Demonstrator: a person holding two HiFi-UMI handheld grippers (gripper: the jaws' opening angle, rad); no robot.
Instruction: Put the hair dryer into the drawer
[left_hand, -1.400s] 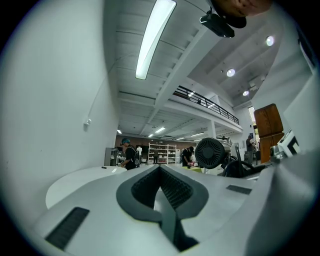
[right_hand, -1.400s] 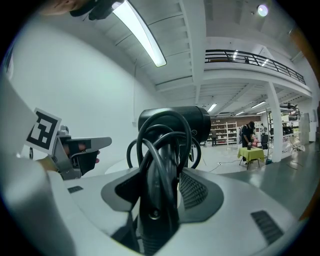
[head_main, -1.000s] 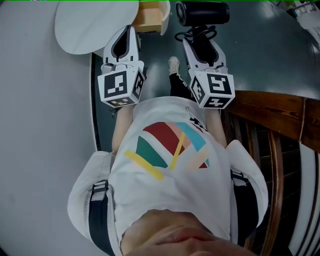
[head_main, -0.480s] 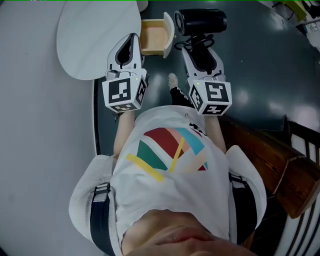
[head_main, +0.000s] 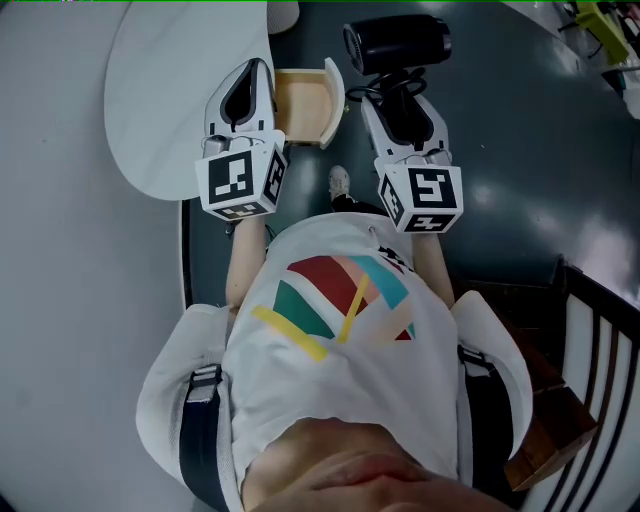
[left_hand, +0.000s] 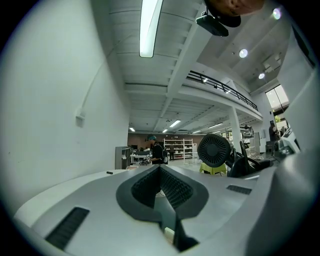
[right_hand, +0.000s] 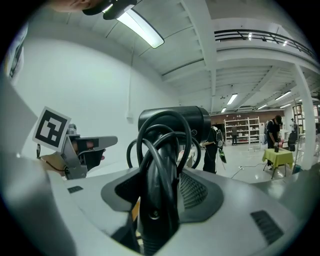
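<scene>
Now transport step, by my read: right tongs (head_main: 402, 95) clenched on dryer (head_main: 398, 42) handle, dryer body just ahead, cord looped. Left tongs (head_main: 250, 80) closed, empty. Open drawer (head_main: 305, 100) between both tongs. Next: swing dryer over drawer, lower, release.

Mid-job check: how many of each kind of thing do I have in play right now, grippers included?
hair dryer: 1
drawer: 1
round table: 1
grippers: 2, the left gripper and the right gripper
Total: 5
</scene>
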